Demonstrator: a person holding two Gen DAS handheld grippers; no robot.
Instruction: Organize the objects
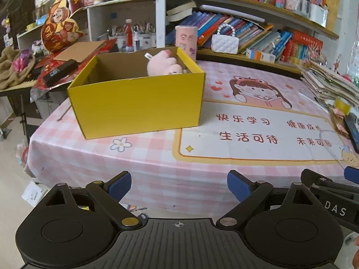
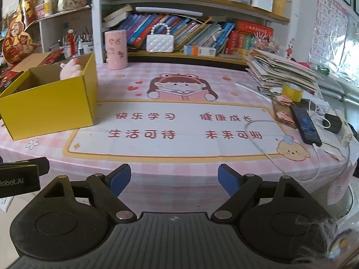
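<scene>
Your left gripper [image 1: 179, 185]: jaws wide apart, holding nothing, hovering off near edge of worktop [image 1: 157, 157]. Your right gripper [image 2: 174, 179]: jaws wide apart, likewise holding nothing, just beside left one. Yellow box [image 1: 136, 103] sits on worktop's left part, open-topped. Pink plush toy [image 1: 163, 63] lies inside box, at far right corner. Pink canister [image 2: 116, 49] upright behind box. Phone [image 2: 306, 124] on worktop's right edge, cable attached.

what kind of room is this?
Likely a child's study corner at home: packed bookshelves, a cartoon-print pink table cover, an alphabet chart on the wall.
</scene>
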